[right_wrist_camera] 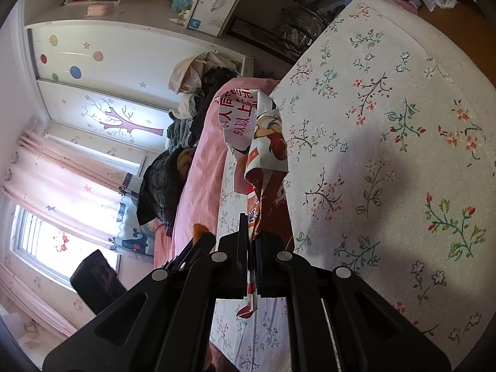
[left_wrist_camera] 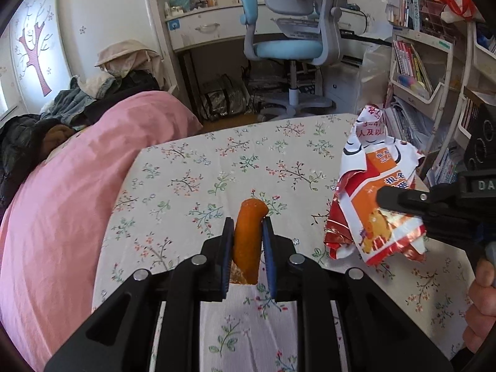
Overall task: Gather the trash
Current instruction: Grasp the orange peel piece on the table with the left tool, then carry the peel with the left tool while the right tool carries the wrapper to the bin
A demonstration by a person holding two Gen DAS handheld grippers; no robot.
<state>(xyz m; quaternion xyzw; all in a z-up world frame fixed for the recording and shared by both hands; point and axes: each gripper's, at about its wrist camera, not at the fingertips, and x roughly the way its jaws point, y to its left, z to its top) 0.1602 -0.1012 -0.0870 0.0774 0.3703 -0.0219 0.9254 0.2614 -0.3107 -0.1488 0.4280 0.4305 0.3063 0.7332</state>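
— Floral cloth [left_wrist_camera: 192,170] over a table, bedroom behind. Left gripper [left_wrist_camera: 248,232]?

— Clamped nearly shut on an orange peel [left_wrist_camera: 248,232], blue pads [left_wrist_camera: 269,248] pressing both sides. Stands upright between them, curled tip poking past the fingertips, lower end ragged. Lifted clear of the cloth, it seems.

— Right gripper [right_wrist_camera: 251,241]?

— Fully closed on a wrapper [right_wrist_camera: 263,142], red, orange and white, crumpled. Pinched near its lower part; most of it sticks out beyond the tips, a small tail hanging behind the pads.

— Seen from the left camera?

— Yes: right gripper [left_wrist_camera: 400,201] coming in from the right edge, wrapper [left_wrist_camera: 372,192] hanging above the cloth, just right of the peel, not touching it. Fingers of a hand [left_wrist_camera: 479,303] on the handle, lower right. Also shown there only: desk, blue chair [left_wrist_camera: 291,40], shelves [left_wrist_camera: 415,71] stuffed with books at right.

— And from the right camera only?

— Tilted view: window, pink curtains, tree decal on a wardrobe door. Left gripper barely showing at lower left, a speck of orange at its tip; grip not readable from there. Wide stretch of bare cloth to the right of the wrapper.

— Edges?

— Far edge of the table beyond the peel, floor and chair base past it. Pink bedding [left_wrist_camera: 71,179] bulging against the left edge, clothes [left_wrist_camera: 77,102] heaped behind. Right edge near the shelves. Bare cloth ahead of and between both grippers.
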